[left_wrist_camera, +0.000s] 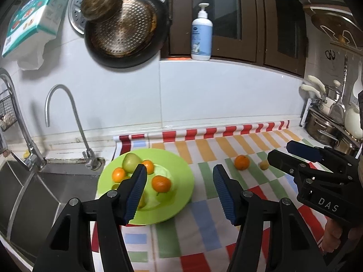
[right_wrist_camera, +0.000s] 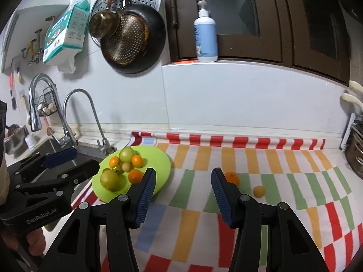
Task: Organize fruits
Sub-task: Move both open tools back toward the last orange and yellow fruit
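Observation:
A lime green plate (left_wrist_camera: 189, 182) (right_wrist_camera: 160, 158) lies at the left end of the checked cloth and holds several oranges and green fruits. One orange (left_wrist_camera: 241, 162) (right_wrist_camera: 233, 177) and a small yellow fruit (left_wrist_camera: 263, 165) (right_wrist_camera: 258, 191) lie loose on the cloth to the plate's right. My left gripper (left_wrist_camera: 179, 167) (right_wrist_camera: 85, 159) hovers over the plate's right edge, open, nothing between its blue pads. My right gripper (right_wrist_camera: 183, 171) (left_wrist_camera: 279, 151) is open too, above the cloth between the plate and the loose orange, whose left side its right finger covers.
A steel sink (left_wrist_camera: 34, 192) with two faucets (left_wrist_camera: 68, 122) borders the plate on the left. Pans (left_wrist_camera: 124, 29) hang on the wall and a soap bottle (left_wrist_camera: 202, 34) stands on the window ledge. Pots (left_wrist_camera: 324, 127) crowd the counter's right end.

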`<state>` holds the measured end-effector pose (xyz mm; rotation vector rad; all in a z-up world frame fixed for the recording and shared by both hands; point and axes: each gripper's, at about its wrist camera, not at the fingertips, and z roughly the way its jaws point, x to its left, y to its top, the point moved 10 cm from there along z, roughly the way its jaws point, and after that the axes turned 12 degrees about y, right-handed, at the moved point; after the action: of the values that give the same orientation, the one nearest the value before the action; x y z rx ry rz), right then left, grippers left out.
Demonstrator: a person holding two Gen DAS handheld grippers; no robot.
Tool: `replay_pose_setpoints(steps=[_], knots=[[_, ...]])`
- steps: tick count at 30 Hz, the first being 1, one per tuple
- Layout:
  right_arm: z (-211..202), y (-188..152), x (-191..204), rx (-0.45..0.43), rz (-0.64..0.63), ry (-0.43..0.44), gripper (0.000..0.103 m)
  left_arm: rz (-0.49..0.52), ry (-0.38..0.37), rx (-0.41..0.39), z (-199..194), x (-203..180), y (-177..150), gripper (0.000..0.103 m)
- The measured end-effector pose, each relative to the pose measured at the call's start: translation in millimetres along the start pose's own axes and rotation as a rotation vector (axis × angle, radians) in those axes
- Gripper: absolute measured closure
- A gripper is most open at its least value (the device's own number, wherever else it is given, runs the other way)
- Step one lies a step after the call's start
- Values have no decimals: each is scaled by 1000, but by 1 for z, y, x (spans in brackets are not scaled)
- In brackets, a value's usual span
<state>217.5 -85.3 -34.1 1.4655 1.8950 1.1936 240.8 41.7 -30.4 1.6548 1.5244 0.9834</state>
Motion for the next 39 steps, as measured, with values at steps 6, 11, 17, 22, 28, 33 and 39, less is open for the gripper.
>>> replay_pose_setpoints(steps=[6, 11, 17, 22, 28, 33, 39], knots=[[-15, -2, -26, -9, 12, -24, 51, 13, -29, -13, -4, -30, 3, 42], [-26, -3, -49, -15, 19, -48, 51, 29, -56, -20, -4, -57, 8, 41], [-35, -4, -73, -22, 27, -73, 51, 62, -78, -37, 0, -84, 14, 39], [-34, -6, -92, -19, 26, -92, 51, 95, -97, -44, 11, -104, 18, 37], [-25, -8, -113, -7, 35, -96, 51, 131, -124, -25, 31, -124, 16, 37], [-8, -13, -130, 17, 53, -95, 51, 156, -134, -3, 50, -135, 12, 37], [15, -21, -143, 54, 65, -87, 51, 190, -146, 34, 77, -144, 4, 37]])
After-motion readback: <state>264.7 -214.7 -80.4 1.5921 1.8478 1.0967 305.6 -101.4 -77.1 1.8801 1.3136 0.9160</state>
